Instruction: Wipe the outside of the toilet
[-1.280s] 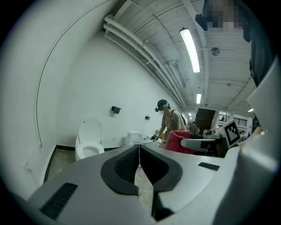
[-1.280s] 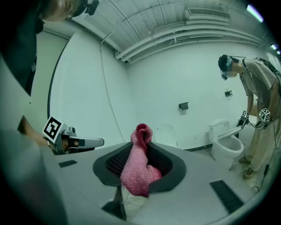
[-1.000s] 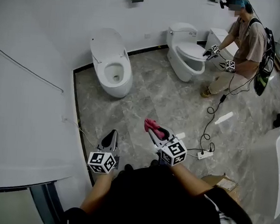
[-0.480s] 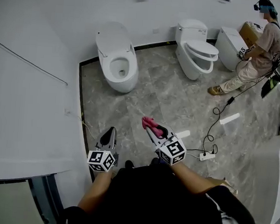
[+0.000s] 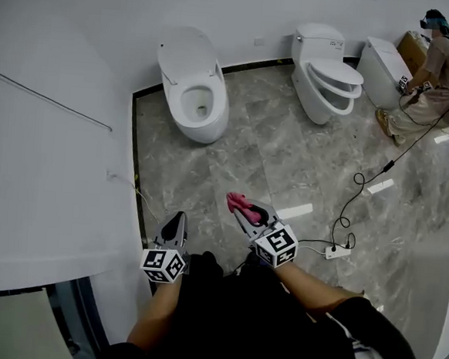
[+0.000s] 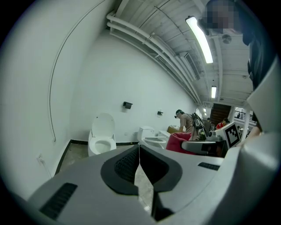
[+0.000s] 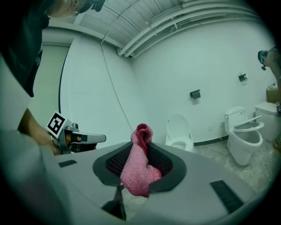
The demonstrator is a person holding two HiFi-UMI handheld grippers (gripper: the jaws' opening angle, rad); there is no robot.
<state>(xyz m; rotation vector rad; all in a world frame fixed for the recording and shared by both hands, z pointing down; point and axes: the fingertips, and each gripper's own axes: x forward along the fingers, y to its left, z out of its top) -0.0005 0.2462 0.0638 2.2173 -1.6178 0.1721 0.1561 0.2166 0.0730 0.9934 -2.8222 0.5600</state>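
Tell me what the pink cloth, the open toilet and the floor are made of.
The pink cloth looks like soft terry fabric, by its nubby weave; the open toilet like glazed ceramic, white and glossy; the floor like polished stone or stone-look tile, grey-veined with reflections.

White walls [image 5: 49, 145] enclose me; a black skirting [image 5: 136, 168] edges the grey marble-patterned floor [image 5: 272, 163]. A tube light [image 6: 199, 37] runs overhead. A white power strip [image 5: 337, 253] lies on the floor to my right.
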